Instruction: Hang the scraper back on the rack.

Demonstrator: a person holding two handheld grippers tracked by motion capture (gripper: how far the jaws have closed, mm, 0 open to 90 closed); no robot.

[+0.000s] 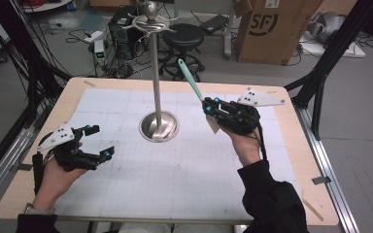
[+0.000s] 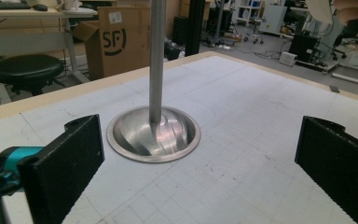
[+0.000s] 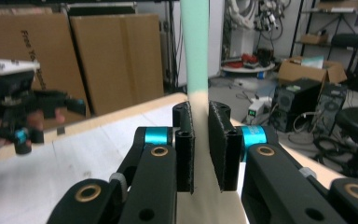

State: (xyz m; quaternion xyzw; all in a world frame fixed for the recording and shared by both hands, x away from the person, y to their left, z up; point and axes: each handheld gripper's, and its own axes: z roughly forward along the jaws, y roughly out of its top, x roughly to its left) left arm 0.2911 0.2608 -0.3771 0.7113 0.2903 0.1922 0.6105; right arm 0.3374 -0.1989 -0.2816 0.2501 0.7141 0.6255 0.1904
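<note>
Even, diffuse overhead light w/ soft faint shadows on the mat [image 1: 184, 170]; glare streaks on the steel base [image 2: 154, 135]; high view soft, low-res; jaws blurred in both gripper views, background sharper; handle [image 3: 197, 46] close-up defocused.

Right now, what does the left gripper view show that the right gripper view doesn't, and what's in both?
Left gripper view: the metal stand with its round base on the gridded mat, framed by the left gripper's wide-apart fingers. Right gripper view: the right gripper clamped on a mint-and-cream utensil handle, with the left gripper off to the side. Both share the table's wooden edge and cardboard boxes beyond it.
</note>
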